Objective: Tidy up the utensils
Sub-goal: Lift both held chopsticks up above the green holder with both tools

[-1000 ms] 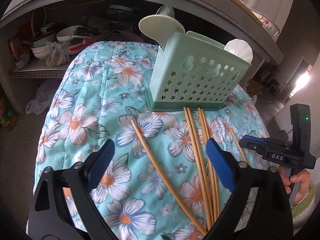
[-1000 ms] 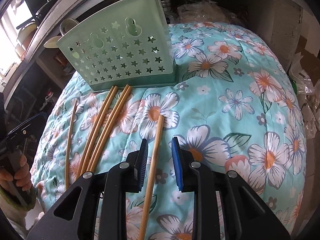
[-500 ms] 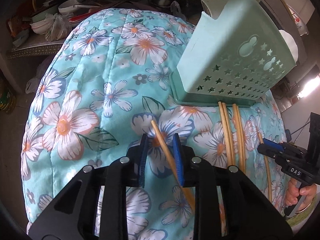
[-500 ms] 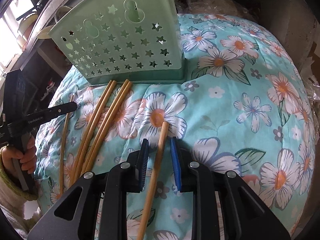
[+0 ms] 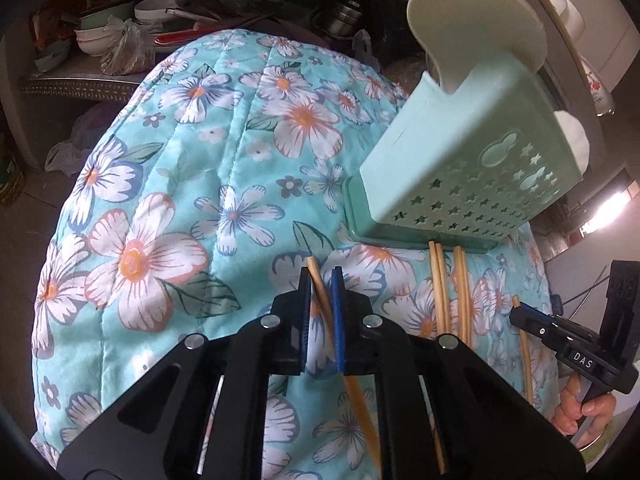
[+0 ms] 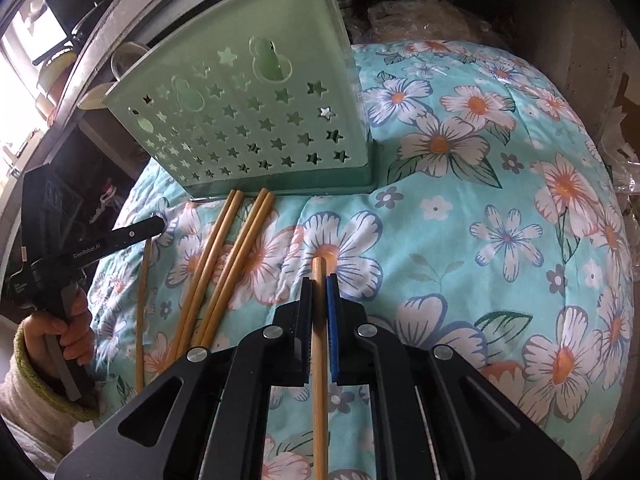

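I take this for a lived-in home kitchen or its storage corner. On the dim concrete shelf [image 5: 80, 80] beyond my work surface I see stacked white and pale green bowls [image 5: 120, 20], a knotted clear plastic bag [image 5: 124, 46] and nested steel containers [image 5: 340, 20]. A quilted turquoise cloth printed with white and orange flowers [image 6: 460, 208] covers the surface, and on it stands a mint-green plastic utensil holder pierced with star holes [image 6: 248, 120] beside loose bamboo chopsticks [image 6: 224, 248].
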The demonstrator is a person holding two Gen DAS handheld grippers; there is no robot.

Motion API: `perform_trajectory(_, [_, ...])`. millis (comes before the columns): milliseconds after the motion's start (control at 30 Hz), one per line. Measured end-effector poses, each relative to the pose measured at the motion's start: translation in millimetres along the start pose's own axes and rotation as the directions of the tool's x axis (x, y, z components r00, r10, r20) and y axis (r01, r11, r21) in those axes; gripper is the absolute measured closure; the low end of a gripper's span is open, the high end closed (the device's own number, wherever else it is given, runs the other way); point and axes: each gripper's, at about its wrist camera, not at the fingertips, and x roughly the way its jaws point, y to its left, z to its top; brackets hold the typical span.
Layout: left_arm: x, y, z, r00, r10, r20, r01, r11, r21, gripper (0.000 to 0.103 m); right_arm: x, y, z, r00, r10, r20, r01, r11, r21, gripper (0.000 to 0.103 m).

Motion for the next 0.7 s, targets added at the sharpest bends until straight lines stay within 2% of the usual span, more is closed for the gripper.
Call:
perform_trajectory(200, [-47,-9,6,0.994,-0.056,0.089,0.055,0.998,0.013,0.099,-47,3,4,0.991,0.048,0.127,-0.05,0.999,0.007,0.096])
perform_trajectory(400, [-102,-34,11,0.974,-0.119,0.192,0.102,0.99,0.095,0.099,-90,6,4,0.971,0.061,0.231,-0.06,0.998,-0.013,0.096])
perform_trajectory(533, [-136,-54,15,0.952,-0.174,0.25,0.139,0.979,0.153,0.099,-116,8,1,0.953,0.076,0.295,-0.073,0.997,-0.021,0.096])
perform_trajectory(633, [-163,-71,22,0.928,-0.22,0.3,0.166,0.967,0.196,0.099,-132,12,0,0.938,0.085,0.336,-0.08,0.996,-0.03,0.096])
perform_trajectory(700, [-181,-83,31,0.906,-0.249,0.344,0.176,0.957,0.23,0.099,-142,15,0,0.929,0.091,0.36,-0.083,0.996,-0.037,0.096])
